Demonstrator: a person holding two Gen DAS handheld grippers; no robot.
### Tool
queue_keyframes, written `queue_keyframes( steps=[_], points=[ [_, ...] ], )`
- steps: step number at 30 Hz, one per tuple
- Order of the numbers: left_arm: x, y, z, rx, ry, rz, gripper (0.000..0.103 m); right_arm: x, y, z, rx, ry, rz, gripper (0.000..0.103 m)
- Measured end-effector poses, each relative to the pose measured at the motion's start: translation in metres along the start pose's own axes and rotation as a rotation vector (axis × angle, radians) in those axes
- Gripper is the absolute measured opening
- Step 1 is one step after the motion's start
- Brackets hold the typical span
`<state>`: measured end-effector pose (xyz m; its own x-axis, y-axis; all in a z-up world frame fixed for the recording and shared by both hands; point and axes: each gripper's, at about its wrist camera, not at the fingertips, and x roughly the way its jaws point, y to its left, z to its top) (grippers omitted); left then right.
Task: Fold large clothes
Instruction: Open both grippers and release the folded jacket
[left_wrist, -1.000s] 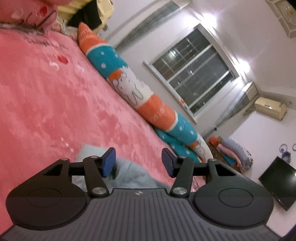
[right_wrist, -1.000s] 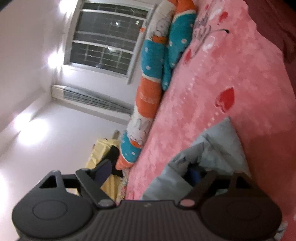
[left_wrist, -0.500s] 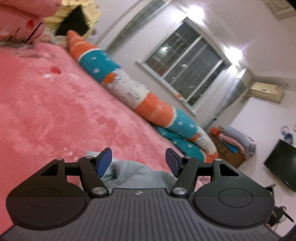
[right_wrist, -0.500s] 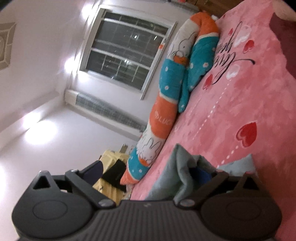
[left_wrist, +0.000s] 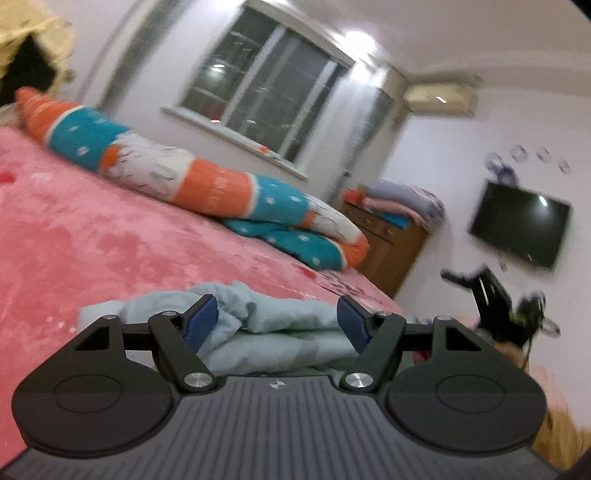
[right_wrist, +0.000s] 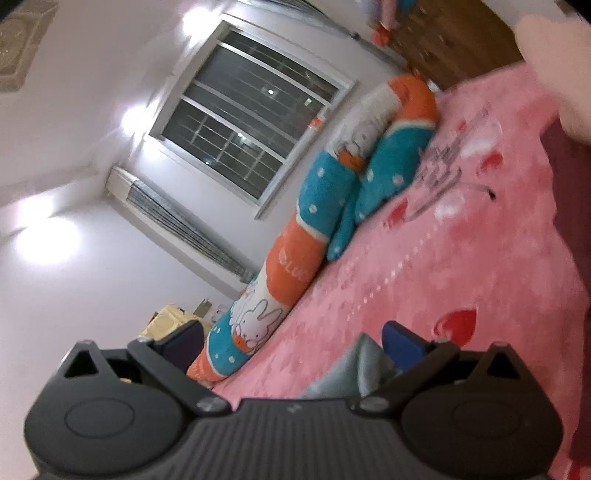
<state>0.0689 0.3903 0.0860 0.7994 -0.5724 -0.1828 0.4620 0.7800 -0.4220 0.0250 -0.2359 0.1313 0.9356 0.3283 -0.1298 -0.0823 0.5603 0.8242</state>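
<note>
The pale blue garment (left_wrist: 280, 325) lies bunched on the near part of the pink bed (left_wrist: 92, 236); it looks soft, light and floppy, so I judge it best taken at an edge or corner, not the heaped middle. The left tool (left_wrist: 277, 321) is opening with folds between its pads, unpinched, while the right tool (right_wrist: 291, 343) stands wide, cloth just beside one pad. Only the left view shows the whole heap, a television (left_wrist: 521, 232) and a dresser (left_wrist: 391, 247); the right view shows just a corner of cloth (right_wrist: 354, 373).
</note>
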Motion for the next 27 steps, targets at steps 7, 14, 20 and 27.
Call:
queue_keyframes(
  steps=[7,14,20,27],
  points=[
    [-0.004,-0.011,0.007,0.018,-0.04,-0.168,0.097,-0.009,0.023,0.004,-0.114,-0.02,-0.015,0.102],
    [0.036,-0.014,-0.018,0.079,0.167,-0.161,0.097,0.002,0.047,-0.011,-0.244,0.115,-0.02,0.102],
    [0.053,-0.012,-0.021,0.089,0.174,-0.053,0.096,0.006,0.078,-0.035,-0.359,0.252,0.019,0.102],
    [0.046,-0.007,-0.01,0.111,-0.034,0.227,0.097,0.015,0.1,-0.061,-0.417,0.499,0.203,0.102]
  ],
)
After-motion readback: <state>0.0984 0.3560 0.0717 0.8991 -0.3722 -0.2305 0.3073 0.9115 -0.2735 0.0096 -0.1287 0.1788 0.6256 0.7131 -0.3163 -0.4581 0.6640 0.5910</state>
